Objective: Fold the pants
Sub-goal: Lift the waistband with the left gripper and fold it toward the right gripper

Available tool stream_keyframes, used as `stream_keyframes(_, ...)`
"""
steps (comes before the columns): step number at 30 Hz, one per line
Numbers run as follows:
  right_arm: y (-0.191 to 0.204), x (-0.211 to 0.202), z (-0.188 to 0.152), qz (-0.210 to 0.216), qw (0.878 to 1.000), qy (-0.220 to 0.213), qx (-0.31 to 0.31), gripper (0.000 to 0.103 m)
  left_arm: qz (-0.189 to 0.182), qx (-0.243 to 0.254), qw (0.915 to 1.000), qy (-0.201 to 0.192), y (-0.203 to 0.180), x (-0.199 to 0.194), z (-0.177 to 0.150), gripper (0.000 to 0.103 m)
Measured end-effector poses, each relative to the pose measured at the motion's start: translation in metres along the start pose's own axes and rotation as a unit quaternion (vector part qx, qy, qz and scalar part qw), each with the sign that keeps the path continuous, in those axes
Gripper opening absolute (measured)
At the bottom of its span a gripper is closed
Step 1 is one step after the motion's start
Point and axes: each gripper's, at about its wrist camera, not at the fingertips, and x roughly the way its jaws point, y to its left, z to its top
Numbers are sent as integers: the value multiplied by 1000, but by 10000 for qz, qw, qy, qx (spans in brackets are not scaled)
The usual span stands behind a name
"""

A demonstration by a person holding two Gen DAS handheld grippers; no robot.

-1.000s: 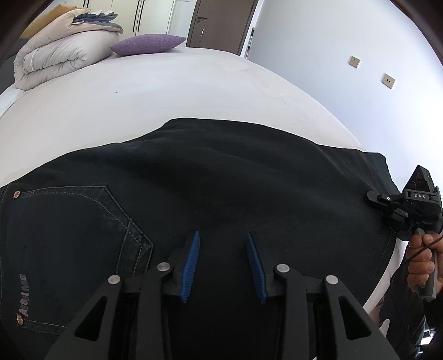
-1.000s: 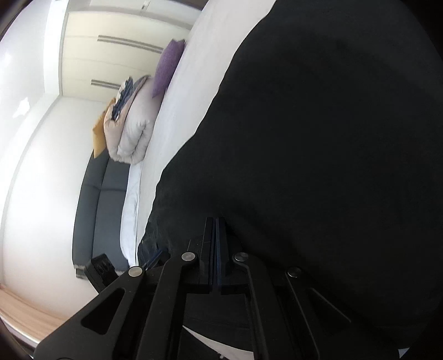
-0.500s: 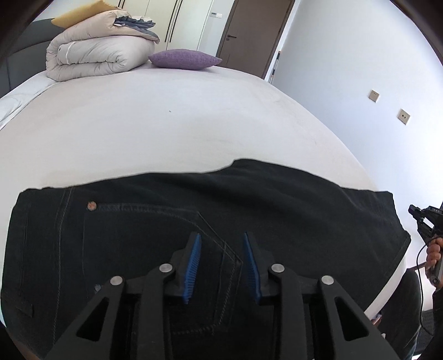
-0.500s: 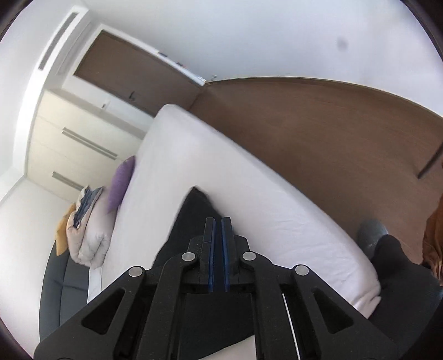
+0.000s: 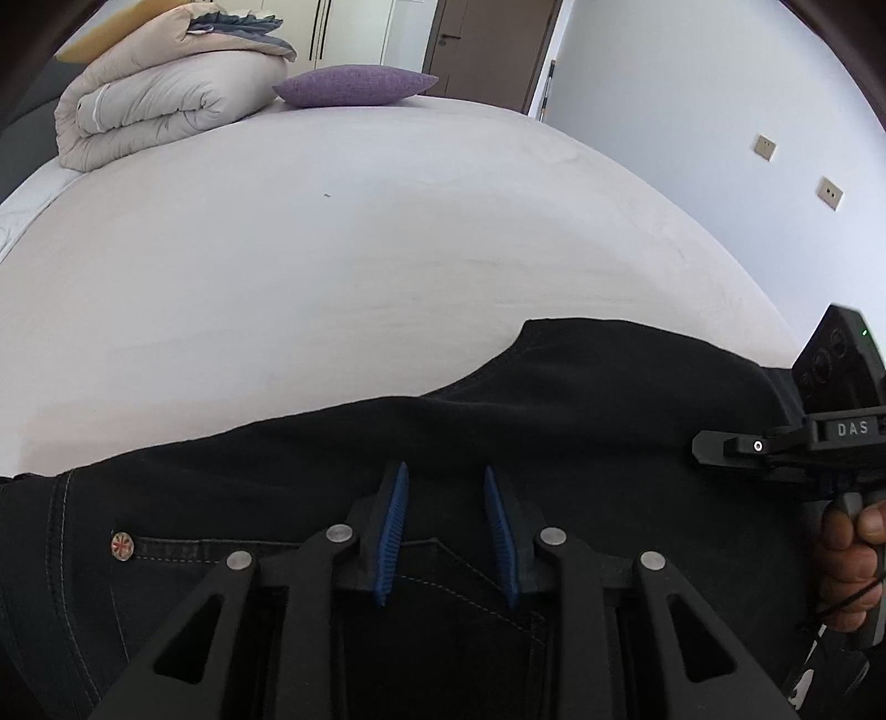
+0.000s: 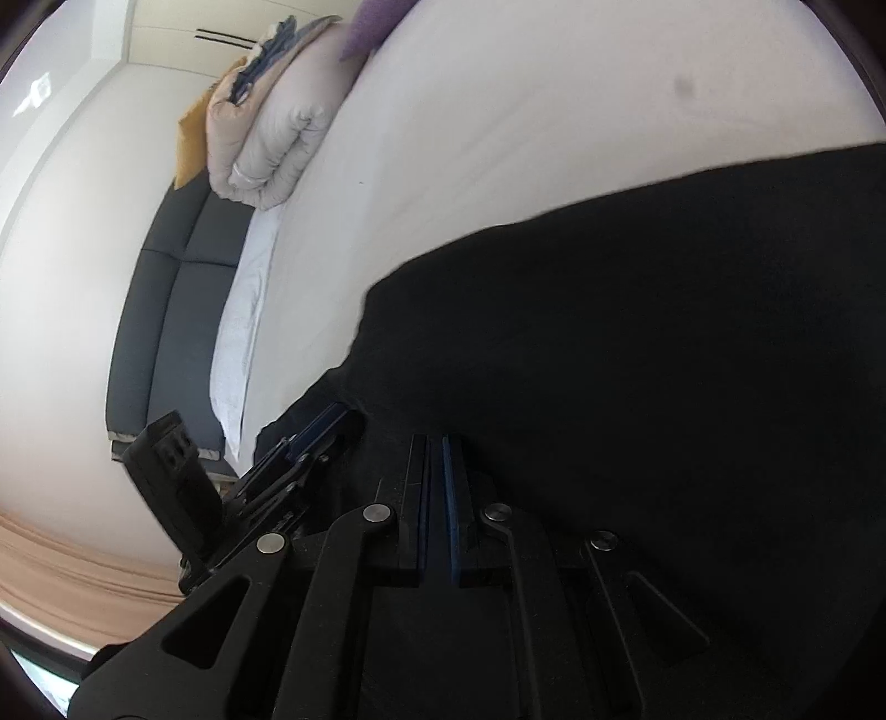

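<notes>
Black denim, heavy and limp by the look of it: the jeans (image 5: 554, 421) lie spread across the near edge of the bed (image 5: 360, 221). The left gripper (image 5: 446, 531) hovers over the back pocket (image 5: 454, 603), jaws parted, holding nothing. The right gripper (image 6: 437, 498) is nearly closed; whether cloth sits between I cannot tell. I'd pinch a thick seam or hem, since loose cloth sags. Beyond, a rolled duvet (image 5: 166, 105) and purple pillow (image 5: 354, 84).

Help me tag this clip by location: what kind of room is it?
Most likely a bedroom. The black pants lie on a wide white bed, with a folded beige duvet and purple pillow at its far end, and closet doors behind.
</notes>
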Motion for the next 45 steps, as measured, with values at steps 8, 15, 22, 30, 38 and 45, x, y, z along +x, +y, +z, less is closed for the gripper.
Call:
stream_keyframes(8,-120,-172,63,-147,9735,-2022,1063,0,-139,-31,9998,-118,7,5,-2,30)
stream_keyframes(15,-152,-287,48,-1199,9101,-3576,1716,0,-204,-134,9996,-122,14,4,2,30)
stream_keyframes(22,-29,-158,33,-527,9788,-1976,77,0,-202,266,9989,-331,-33,-20,8,28)
stream_keyframes(30,-43,-48,29,-66,9901,-1280,577,0,-203,-287,9990,-291,60,-33,-16,27)
stream_keyframes(38,-105,-141,68,-488,9659,-2338,1000,0,-554,-969,9927,-454,147,-43,-27,5)
stream_keyframes(45,-105,-200,58,-1141,9608,-2434,681,2,643,-275,9913,-1114,99,-101,-33,74)
